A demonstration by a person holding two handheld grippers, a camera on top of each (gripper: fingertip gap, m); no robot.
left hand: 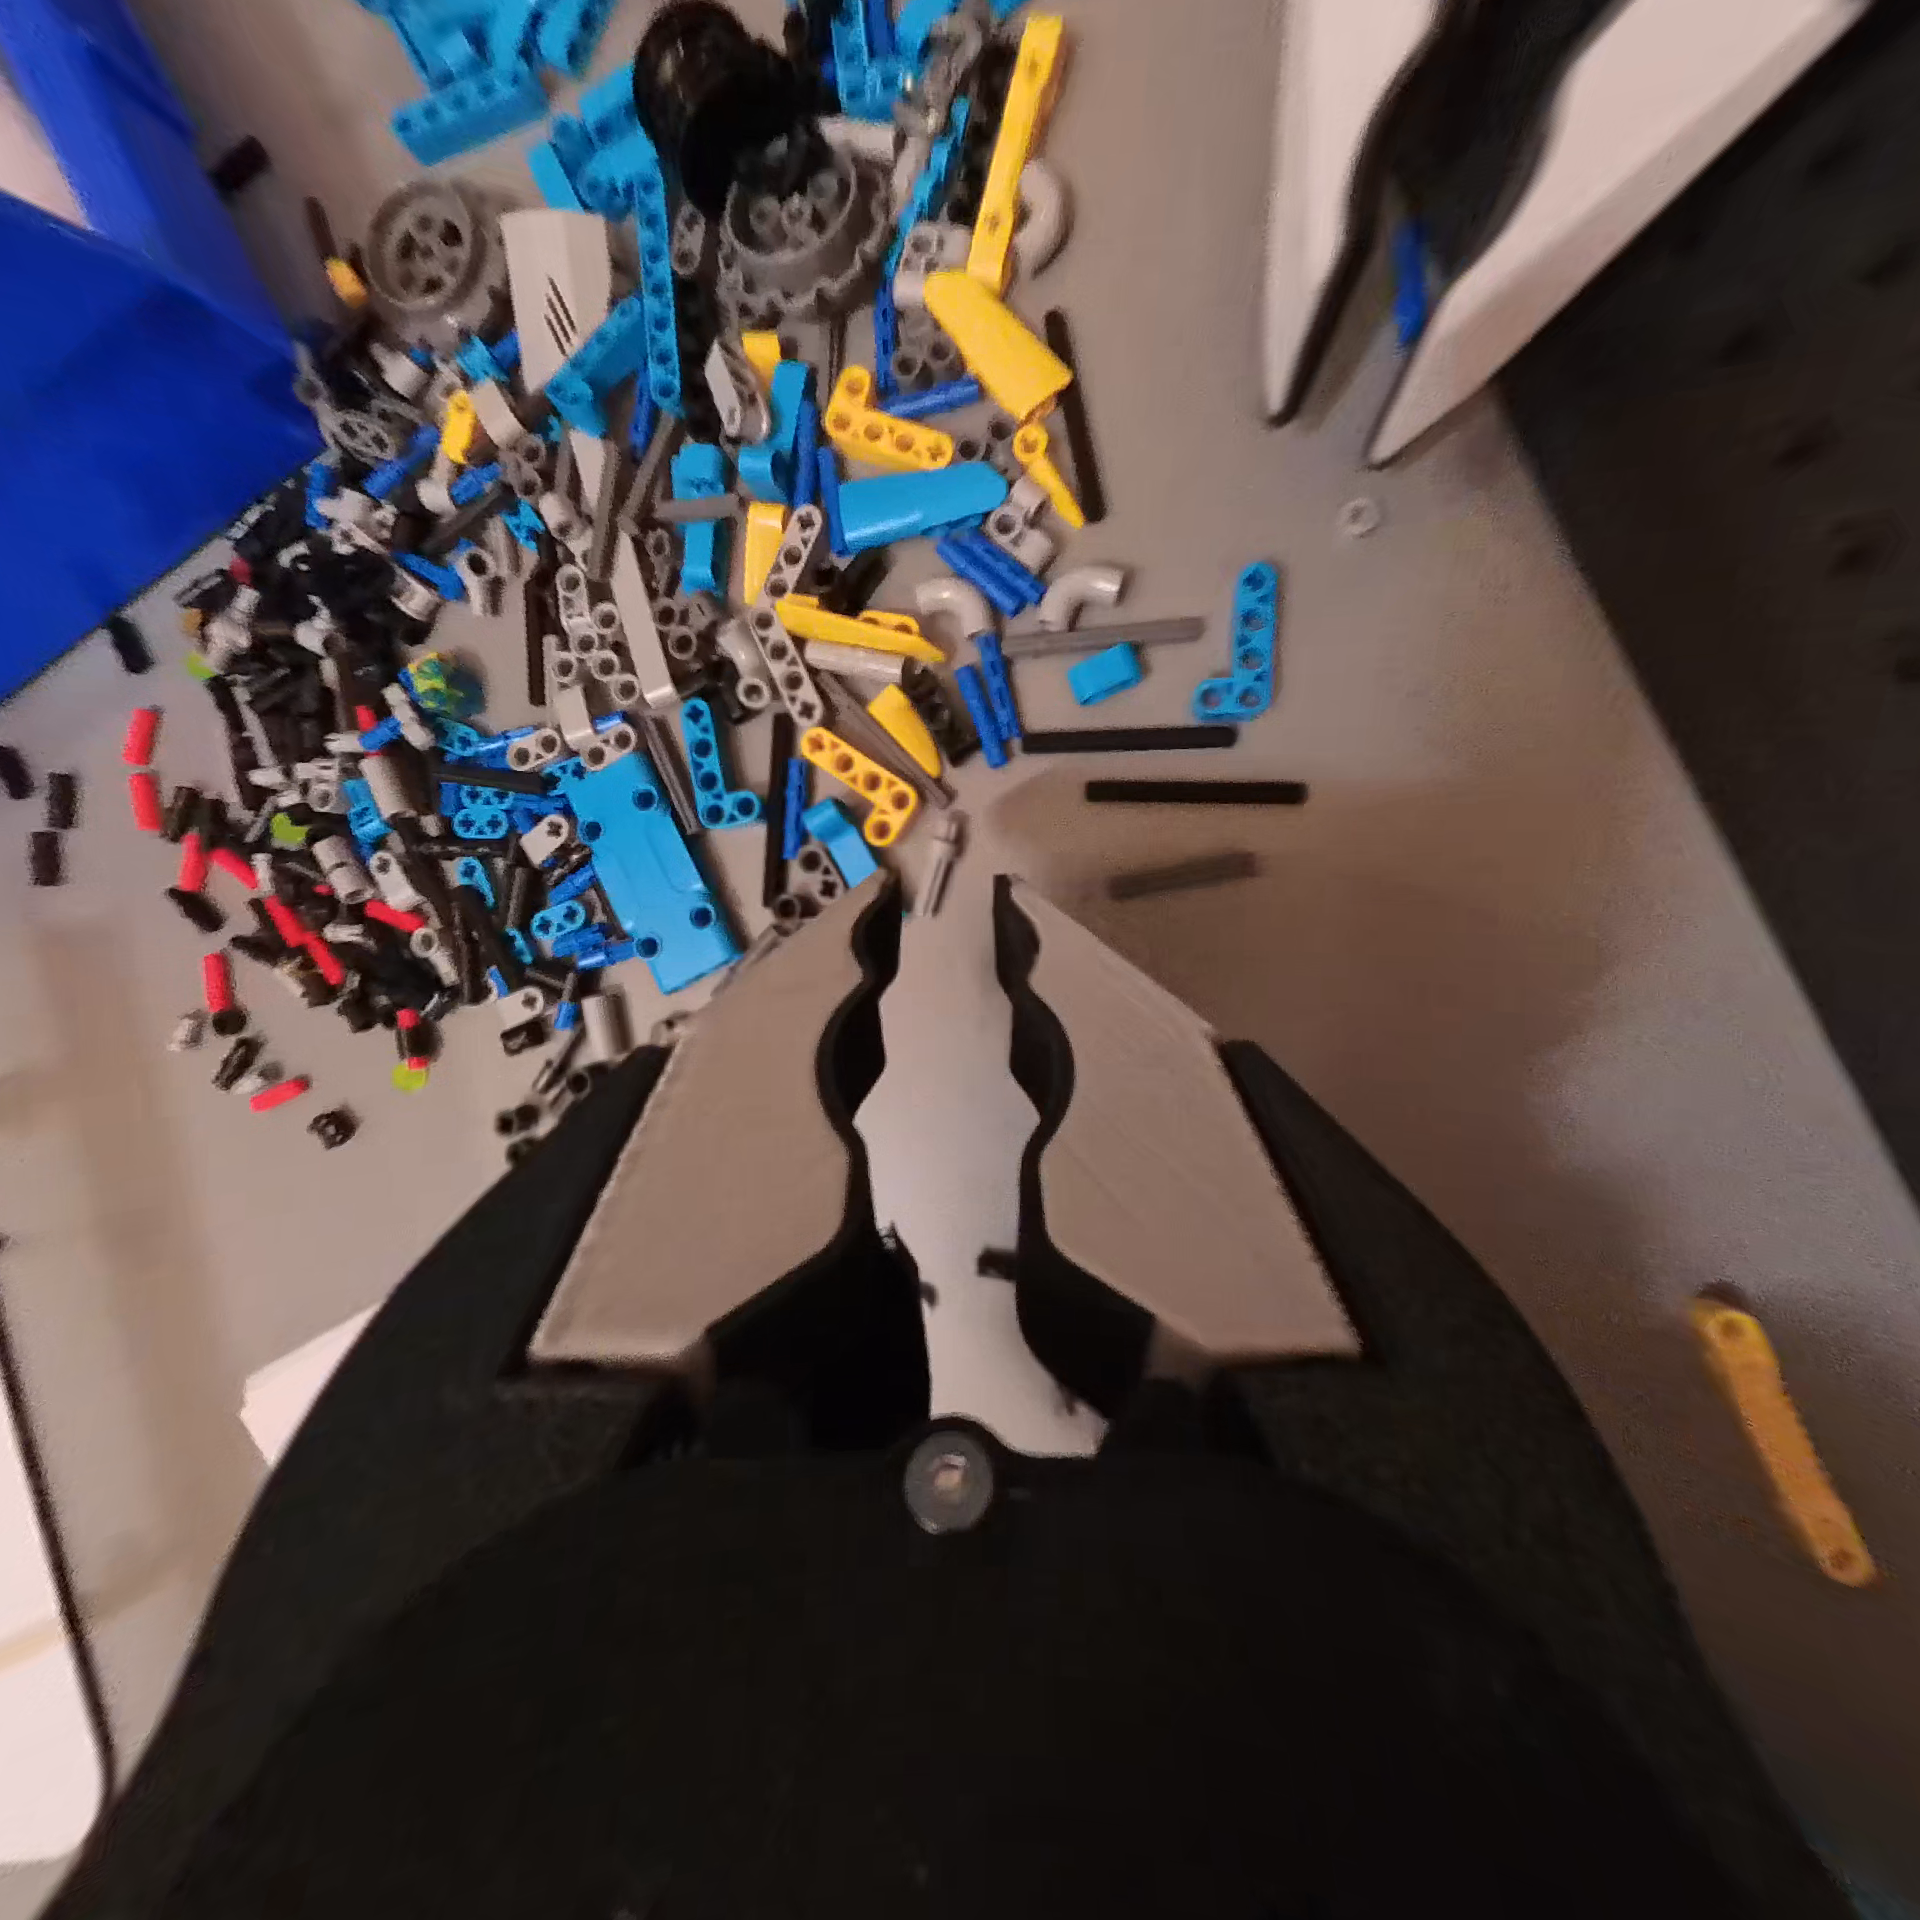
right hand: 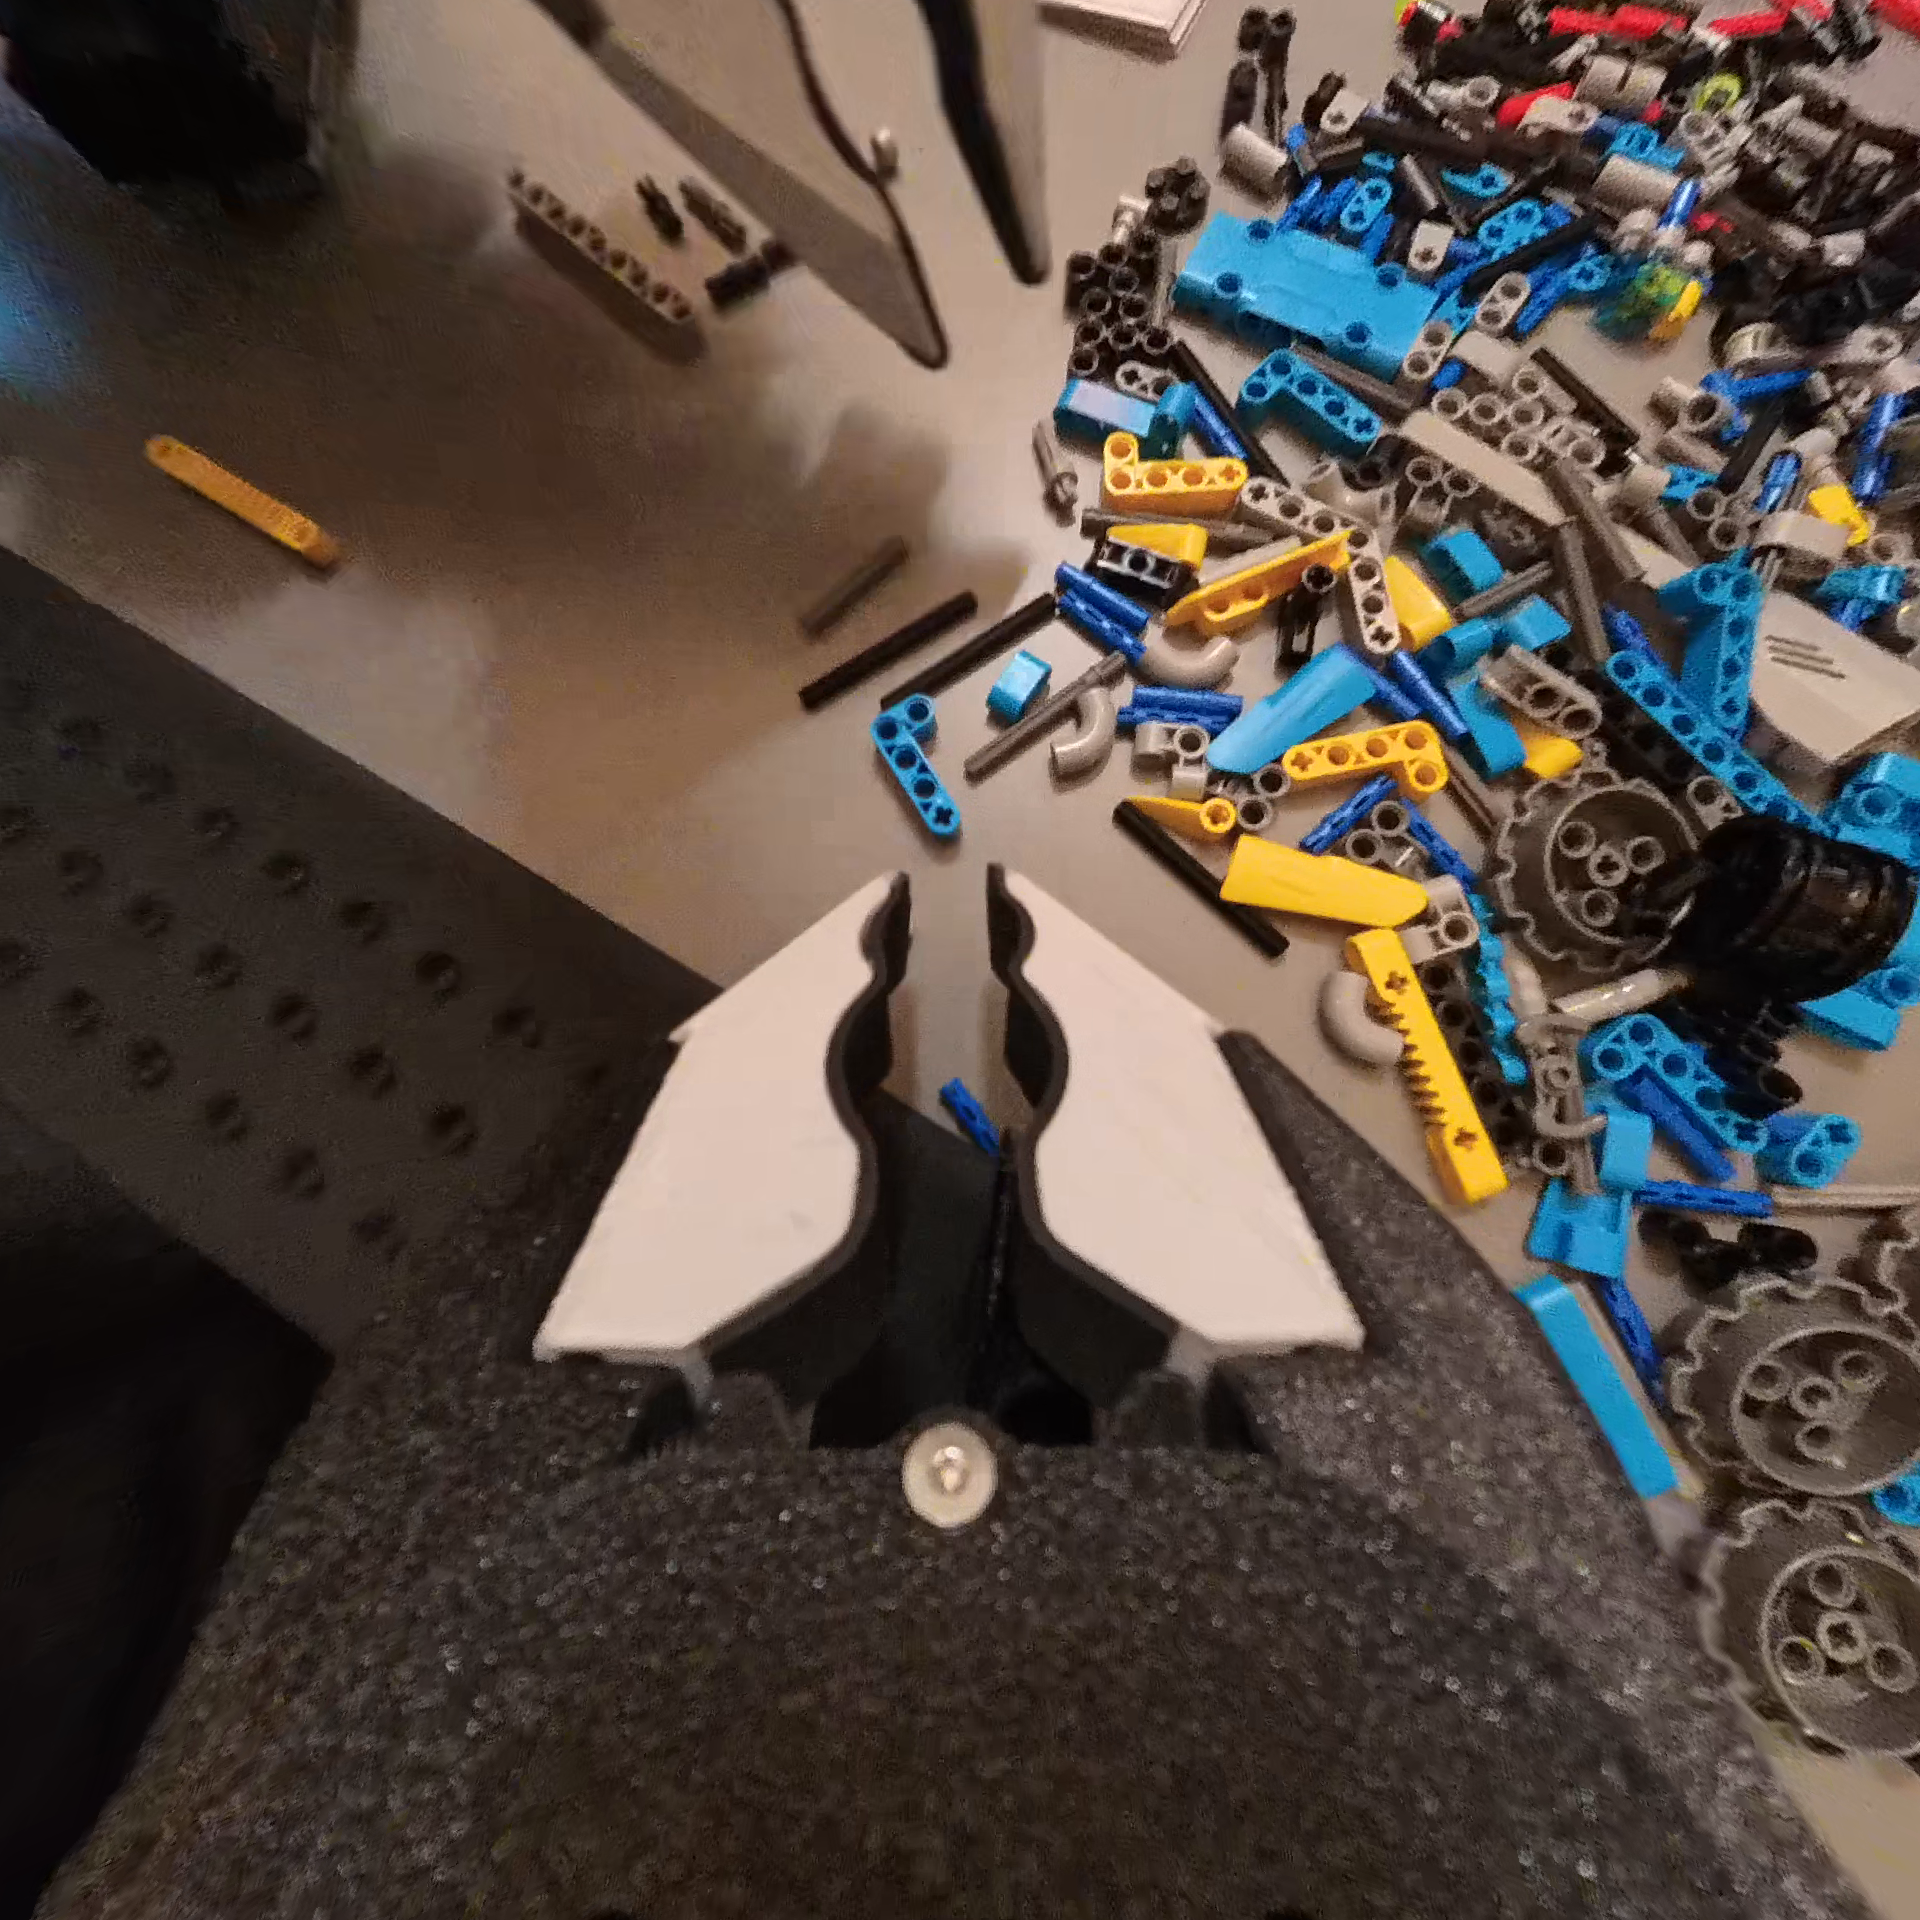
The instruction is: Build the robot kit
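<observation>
Left gripper (left hand: 940, 894): jaws slightly spread, with only a pale surface showing in the narrow gap; the tips hover at the near edge of a heap of mixed blue, yellow, grey and black plastic building pieces (left hand: 665, 582) on the grey table (left hand: 1455, 987). A small light-grey plastic pin (left hand: 940, 862) lies just ahead of the tips; a long black plastic axle (left hand: 1195, 793) lies near, to their right; a blue plastic bin (left hand: 114, 416) stands at the heap's far left; a flat yellow plastic beam with holes (left hand: 1777, 1444) lies alone, well apart from the heap.

Right gripper (right hand: 948, 883): tips narrowly parted, yet a small blue plastic pin (right hand: 966, 1117) sits deeper between the pads, against the right one, and appears pinched there; the tips hang over bare table just beside a light-blue L-shaped plastic beam (right hand: 914, 764); the heap lies to the right; a black perforated mat (right hand: 208, 935) borders the table on the left.
</observation>
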